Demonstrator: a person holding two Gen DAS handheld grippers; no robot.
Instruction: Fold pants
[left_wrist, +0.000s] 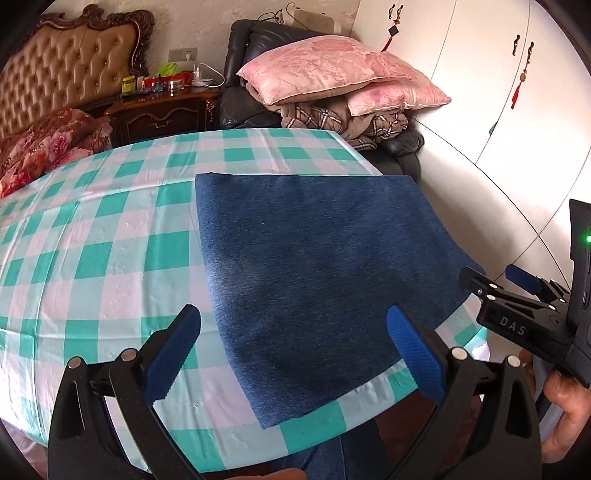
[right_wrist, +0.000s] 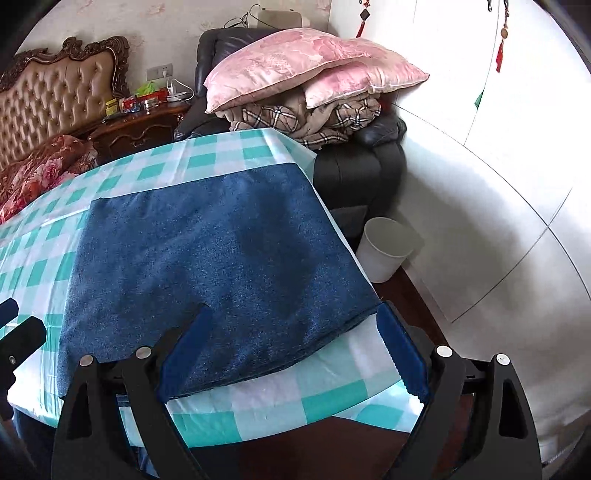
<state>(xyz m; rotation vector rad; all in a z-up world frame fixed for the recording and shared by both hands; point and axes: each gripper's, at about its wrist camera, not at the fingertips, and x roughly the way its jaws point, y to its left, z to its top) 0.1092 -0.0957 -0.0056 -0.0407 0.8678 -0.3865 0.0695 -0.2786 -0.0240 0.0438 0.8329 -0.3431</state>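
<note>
Pants (left_wrist: 306, 280): blue, folded into a flat rectangle w/ neat edges, lay on the worktop just ahead of both sets of jaws. In the left wrist view they sat mostly ahead of the right-hand jaw; in the right wrist view (right_wrist: 218, 280) they filled the space ahead of and between the jaws.

Worktop (left_wrist: 92, 251): covered w/ teal-and-white check cloth; bare cloth showed ahead of the left-hand jaw in the left wrist view, and a strip of it ran between the jaws and the pants' near edge in the right wrist view.

Left gripper (left_wrist: 295, 354): jaws wide apart, blue pads facing in, nothing between them but cloth and pants below. Hung just short of the pants' near edge; touching or not, can't tell.

Right gripper (right_wrist: 295, 354): jaws wide apart, held nothing. Left-hand pad overlapped the pants' near edge in view, right-hand pad sat at the pants' near right corner; contact unclear. Also seen from the left wrist cam (left_wrist: 517, 291), off to the right of the left jaws.

Hand (left_wrist: 565, 410): gripped the right gripper's body, lower right of the left jaws.

Beyond the jaws: pink pillows (right_wrist: 306, 66) stacked on a plaid blanket (right_wrist: 295, 118) on a dark armchair (right_wrist: 354, 166), far side of the worktop.

Right of the right jaws: white bin (right_wrist: 384, 247) on the floor, beside the worktop's edge.
</note>
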